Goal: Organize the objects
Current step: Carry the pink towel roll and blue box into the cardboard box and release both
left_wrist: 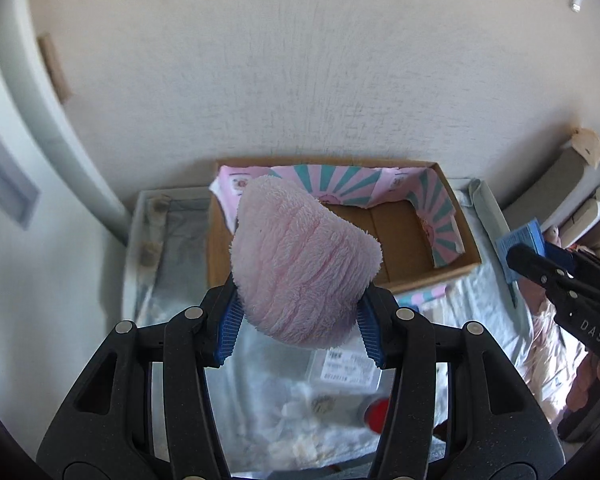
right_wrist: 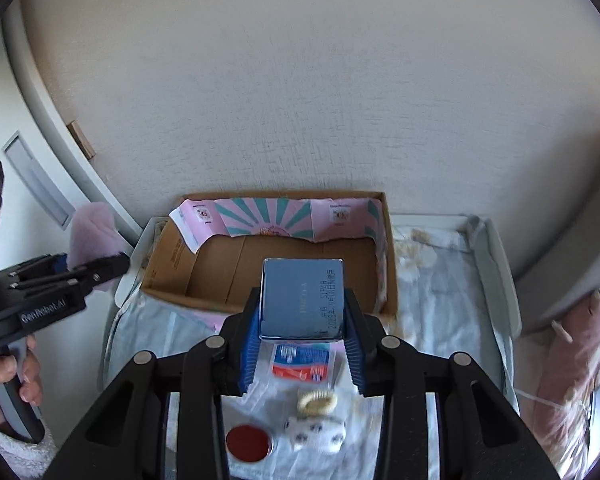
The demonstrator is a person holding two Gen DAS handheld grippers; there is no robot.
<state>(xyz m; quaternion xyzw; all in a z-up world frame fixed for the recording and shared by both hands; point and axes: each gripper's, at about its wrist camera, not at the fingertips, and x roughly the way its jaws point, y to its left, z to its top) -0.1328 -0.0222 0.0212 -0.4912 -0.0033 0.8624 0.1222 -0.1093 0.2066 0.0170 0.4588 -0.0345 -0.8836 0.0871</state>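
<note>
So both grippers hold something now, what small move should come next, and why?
Probably carry the right hand-held gripper forward and lower its dark blue box into the cardboard box. That box is open, its floor looks bare, and it lies just ahead. The left hand-held gripper holds the pink fluffy cloth.

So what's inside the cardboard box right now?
The cardboard box shows a bare brown floor and pink-teal paper lining. The blue box hides part of its near floor.

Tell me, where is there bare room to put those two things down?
The cardboard box has a bare brown floor, bordered by its pink-striped lining at the back and right. The cloth right of the box looks mostly open too. Just below the grippers it is crowded: red tin, packet, small toy.
</note>
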